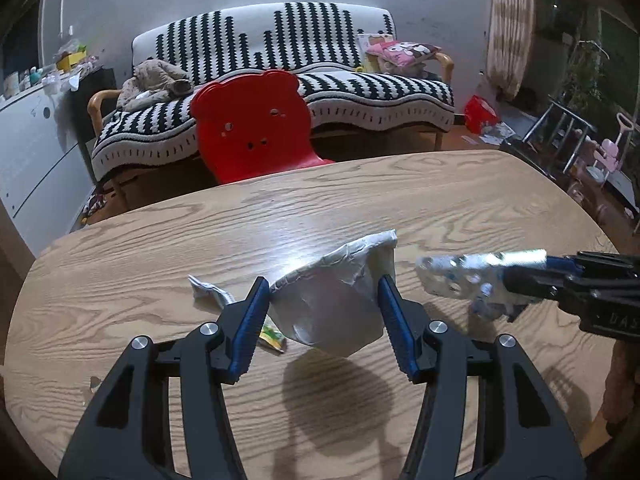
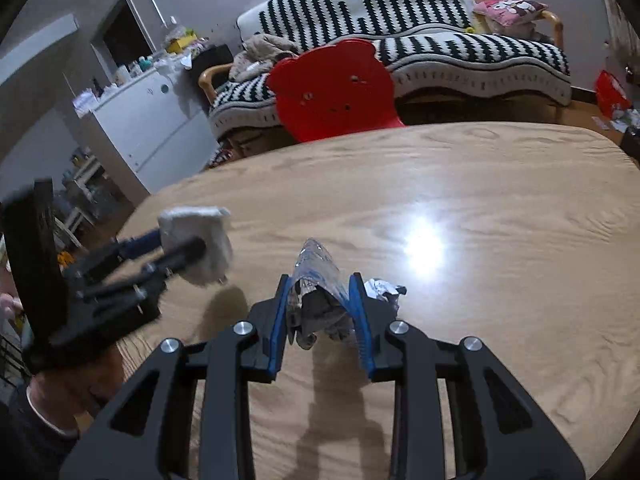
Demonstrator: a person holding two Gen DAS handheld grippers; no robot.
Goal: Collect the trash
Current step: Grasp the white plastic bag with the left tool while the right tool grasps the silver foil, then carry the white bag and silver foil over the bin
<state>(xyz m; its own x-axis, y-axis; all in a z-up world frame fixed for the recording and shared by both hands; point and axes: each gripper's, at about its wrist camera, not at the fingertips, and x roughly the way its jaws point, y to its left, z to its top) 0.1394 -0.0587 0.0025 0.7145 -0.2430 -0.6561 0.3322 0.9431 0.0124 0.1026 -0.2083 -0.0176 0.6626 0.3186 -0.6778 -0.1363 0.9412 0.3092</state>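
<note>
My left gripper (image 1: 324, 286) is shut on a white paper bag (image 1: 336, 304) and holds it above the wooden table (image 1: 160, 260); the bag also shows in the right wrist view (image 2: 200, 240). My right gripper (image 2: 318, 284) is shut on a crumpled silver-blue plastic wrapper (image 2: 316, 276), lifted above the table; the wrapper also shows in the left wrist view (image 1: 460, 276). A crumpled white paper scrap (image 1: 208, 290) and a small green-yellow wrapper (image 1: 272, 336) lie on the table by my left fingers. Another crumpled white scrap (image 2: 382, 288) lies beside my right fingers.
A red bear-shaped chair (image 1: 252, 128) stands at the table's far edge. Behind it is a black-and-white striped sofa (image 1: 360, 92). A white cabinet (image 2: 148, 128) stands to the left. Toys and clutter sit on the floor at right (image 1: 600, 152).
</note>
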